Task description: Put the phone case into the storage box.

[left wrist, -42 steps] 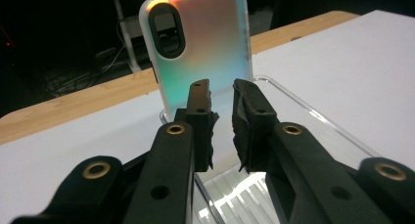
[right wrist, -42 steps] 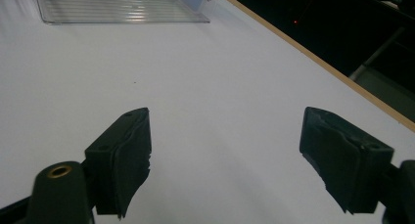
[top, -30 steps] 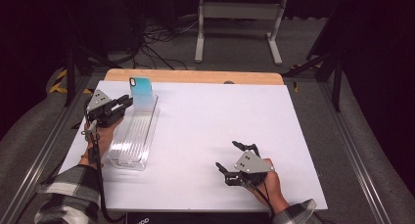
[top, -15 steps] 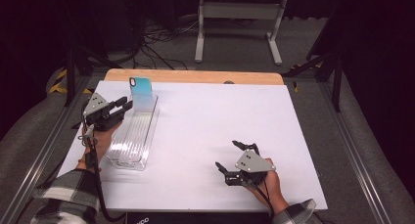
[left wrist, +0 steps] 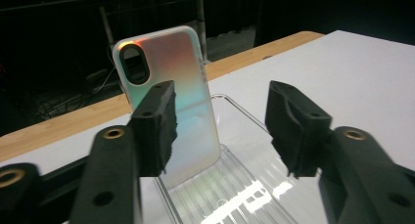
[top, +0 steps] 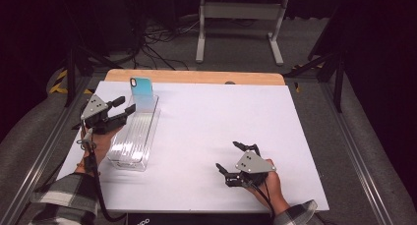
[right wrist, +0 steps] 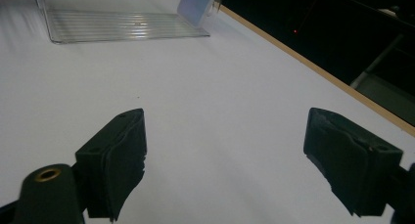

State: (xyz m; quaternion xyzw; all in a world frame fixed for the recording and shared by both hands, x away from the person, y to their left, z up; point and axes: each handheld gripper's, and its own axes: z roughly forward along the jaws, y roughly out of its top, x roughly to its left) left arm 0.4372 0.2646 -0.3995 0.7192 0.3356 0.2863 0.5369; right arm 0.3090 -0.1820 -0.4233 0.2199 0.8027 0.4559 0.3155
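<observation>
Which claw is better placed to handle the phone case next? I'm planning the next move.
Left. The left claw sits open beside the tray, its jaws just opened, with the case leaning upright right ahead. The right claw rests open on bare table far from it.

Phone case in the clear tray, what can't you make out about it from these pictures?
- Phone case lower left: left gripper view, the near jaw pad covers it.
- Its bottom edge: high view, blurred behind the clear tray wall, so what it rests on is unclear.
- Its other face: turned away.
- Right gripper view: case cut off by the top edge.
</observation>
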